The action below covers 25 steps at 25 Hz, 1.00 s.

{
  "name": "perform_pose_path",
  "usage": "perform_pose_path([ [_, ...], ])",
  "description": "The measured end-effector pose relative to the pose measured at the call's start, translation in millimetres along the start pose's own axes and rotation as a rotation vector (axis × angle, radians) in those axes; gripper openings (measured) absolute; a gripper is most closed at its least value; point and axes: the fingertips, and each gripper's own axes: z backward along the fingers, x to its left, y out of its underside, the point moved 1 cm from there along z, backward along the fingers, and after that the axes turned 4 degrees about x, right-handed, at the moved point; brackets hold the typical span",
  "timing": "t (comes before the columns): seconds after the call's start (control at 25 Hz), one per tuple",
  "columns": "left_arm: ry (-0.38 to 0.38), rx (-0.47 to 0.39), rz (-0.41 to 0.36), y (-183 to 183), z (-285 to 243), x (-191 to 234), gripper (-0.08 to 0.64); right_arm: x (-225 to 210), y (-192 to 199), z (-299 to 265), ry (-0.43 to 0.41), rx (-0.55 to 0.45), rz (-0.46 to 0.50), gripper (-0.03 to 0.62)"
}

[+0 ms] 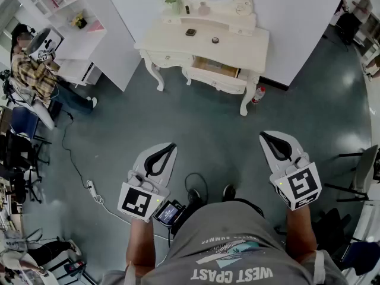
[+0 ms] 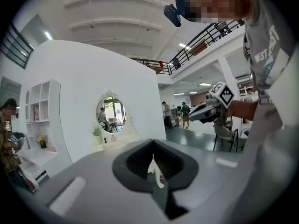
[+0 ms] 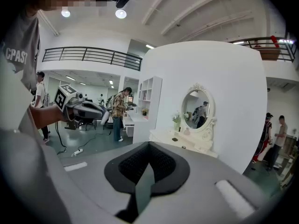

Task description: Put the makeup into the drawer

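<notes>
White capitals reading "WEST COAST" are printed across the grey T-shirt; in the head view they are seen upside down. A smaller line of print beside them is too small to be read. In the left gripper view the word "WEST" alone is shown on the same shirt, running along the chest. In the right gripper view "COAST" is shown at the shirt's edge, its 2nd letter indistinct. A black-and-white square marker, bearing no letters or digits, is carried on the left marker cube and on the right marker cube. No other print can be read.
</notes>
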Motion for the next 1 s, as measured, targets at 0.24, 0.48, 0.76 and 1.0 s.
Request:
perform_pose_path([
  [0.24, -0.001, 0.003, 0.005, -2, 4, -8, 0.003, 1, 3, 8, -0.007, 0.002, 0.001, 0.0],
  [0.48, -0.008, 0.004, 0.0, -2, 7, -16, 0.003, 2, 6, 14, -0.012, -0.003, 0.002, 0.0],
  [0.76, -0.023, 0.005, 0.0, -5, 14, -23, 0.003, 3, 7, 22, -0.019, -0.012, 0.005, 0.0],
  [1.0, -0.032, 0.009, -0.009, -8, 11, -33, 0.003, -2, 12, 28, -0.034, -0.016, -0.011, 0.0],
])
